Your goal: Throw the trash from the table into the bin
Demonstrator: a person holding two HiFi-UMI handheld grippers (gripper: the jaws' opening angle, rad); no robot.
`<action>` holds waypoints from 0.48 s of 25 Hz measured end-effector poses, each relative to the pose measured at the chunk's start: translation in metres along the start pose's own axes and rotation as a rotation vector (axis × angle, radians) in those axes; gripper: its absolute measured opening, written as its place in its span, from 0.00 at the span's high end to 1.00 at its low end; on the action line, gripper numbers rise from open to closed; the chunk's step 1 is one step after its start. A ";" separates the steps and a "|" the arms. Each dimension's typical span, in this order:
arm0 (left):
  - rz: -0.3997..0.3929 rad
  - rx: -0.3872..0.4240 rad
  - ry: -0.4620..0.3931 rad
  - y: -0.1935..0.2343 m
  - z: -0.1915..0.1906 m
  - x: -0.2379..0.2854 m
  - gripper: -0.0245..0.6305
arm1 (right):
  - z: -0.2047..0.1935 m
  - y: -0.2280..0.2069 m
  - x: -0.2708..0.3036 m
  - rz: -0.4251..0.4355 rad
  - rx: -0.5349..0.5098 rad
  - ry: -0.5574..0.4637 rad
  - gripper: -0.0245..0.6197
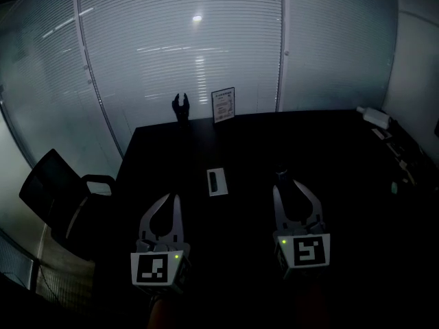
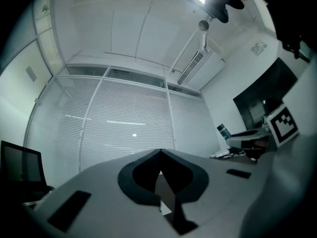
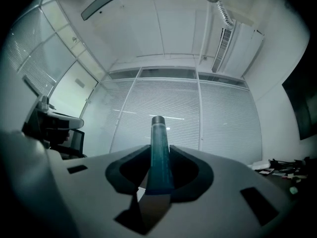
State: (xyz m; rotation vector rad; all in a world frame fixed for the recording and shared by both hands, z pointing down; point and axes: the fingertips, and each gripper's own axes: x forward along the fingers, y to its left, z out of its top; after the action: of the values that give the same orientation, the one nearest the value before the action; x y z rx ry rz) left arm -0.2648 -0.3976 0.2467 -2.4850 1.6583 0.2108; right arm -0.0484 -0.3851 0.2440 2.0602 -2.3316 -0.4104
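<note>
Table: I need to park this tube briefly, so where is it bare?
Bare: the table stretch between the white card and the right-edge clutter, ahead of the right hand-held gripper; also left of the card. Crowded: the far edge by the sign, and the right edge.

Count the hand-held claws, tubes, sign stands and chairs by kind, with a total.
Claws: 2 (left claw, right claw)
Tubes: 1 (tube in the right claw)
Sign stands: 1 (sign stand, far edge)
Chairs: 1 (chair, left)
Total: 5
</note>
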 end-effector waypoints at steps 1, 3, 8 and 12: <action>-0.011 0.000 -0.002 -0.016 0.001 0.002 0.96 | 0.000 -0.013 -0.008 -0.008 -0.003 -0.001 0.77; -0.032 -0.002 -0.006 -0.046 0.004 0.006 0.96 | -0.001 -0.038 -0.024 -0.022 -0.008 0.001 0.77; -0.077 -0.018 -0.016 -0.138 0.010 0.015 0.96 | -0.002 -0.123 -0.075 -0.076 -0.025 0.008 0.77; -0.116 -0.039 -0.043 -0.210 0.020 0.017 0.96 | 0.004 -0.184 -0.118 -0.117 -0.050 0.006 0.77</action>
State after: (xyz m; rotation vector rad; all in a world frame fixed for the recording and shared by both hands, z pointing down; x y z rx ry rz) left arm -0.0651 -0.3297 0.2328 -2.5762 1.5023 0.2837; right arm 0.1464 -0.2887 0.2237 2.1787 -2.1808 -0.4589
